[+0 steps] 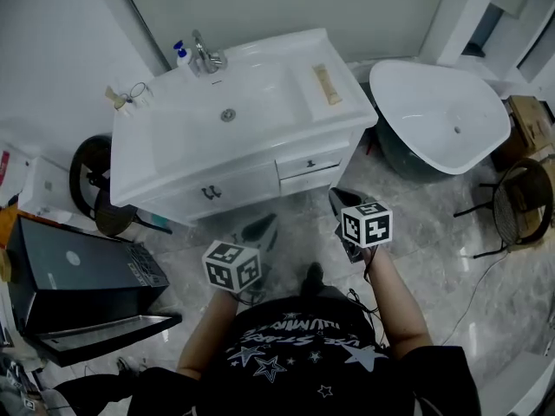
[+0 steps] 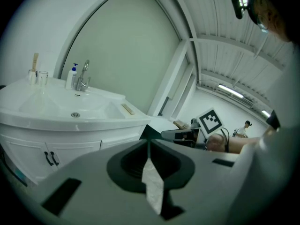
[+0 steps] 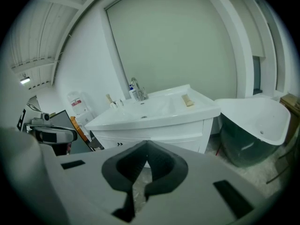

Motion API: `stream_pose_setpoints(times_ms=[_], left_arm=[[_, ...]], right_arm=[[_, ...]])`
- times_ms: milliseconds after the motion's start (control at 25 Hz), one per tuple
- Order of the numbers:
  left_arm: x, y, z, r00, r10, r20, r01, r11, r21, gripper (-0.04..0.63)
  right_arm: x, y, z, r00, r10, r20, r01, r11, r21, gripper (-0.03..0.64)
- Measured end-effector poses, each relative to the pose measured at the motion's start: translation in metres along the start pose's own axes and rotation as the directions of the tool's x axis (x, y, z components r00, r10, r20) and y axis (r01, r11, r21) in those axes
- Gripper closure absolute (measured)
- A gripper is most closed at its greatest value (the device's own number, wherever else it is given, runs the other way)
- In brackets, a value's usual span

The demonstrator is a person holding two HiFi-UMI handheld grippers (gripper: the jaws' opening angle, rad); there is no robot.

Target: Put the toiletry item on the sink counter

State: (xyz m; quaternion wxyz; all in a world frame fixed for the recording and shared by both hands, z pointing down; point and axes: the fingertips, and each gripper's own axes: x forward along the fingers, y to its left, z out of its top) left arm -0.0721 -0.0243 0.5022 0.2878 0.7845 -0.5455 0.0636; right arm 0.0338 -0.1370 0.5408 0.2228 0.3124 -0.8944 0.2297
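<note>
Left tool (image 1: 265, 225) with jaws together, nothing between; same seen in its own view (image 2: 149, 127). Right tool (image 1: 335, 195) likewise closed and empty (image 3: 146, 142). Both held low over the floor, well in front of the faucet (image 1: 208, 57). Toiletry item (image 1: 327, 84) flat on the tabletop (image 1: 340, 118), right of the faucet, beyond the basin. Soap bottle (image 1: 180, 54) just left of the faucet; glasses (image 1: 132, 95) farther left.

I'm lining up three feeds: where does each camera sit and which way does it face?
Head view: on the person's head, steeply down at sink counter, left tool, right tool, forearms.
Left gripper view: rides left tool, faces the counter past shut jaws; right tool shows.
Right gripper view: rides right tool, shut jaws, faces counter and bathtub.
All share the faucet.
</note>
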Motion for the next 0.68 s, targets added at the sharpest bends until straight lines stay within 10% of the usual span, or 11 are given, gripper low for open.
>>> stream_pose_setpoints(times_ms=[680], left_arm=[[-0.131,0.033,-0.058,1.000,-0.010,0.019,0.010,1.000,-0.017,0.565]], right_arm=[[-0.022,0.126,-0.061,0.998,-0.056,0.010,0.056,0.998,0.023,0.603]])
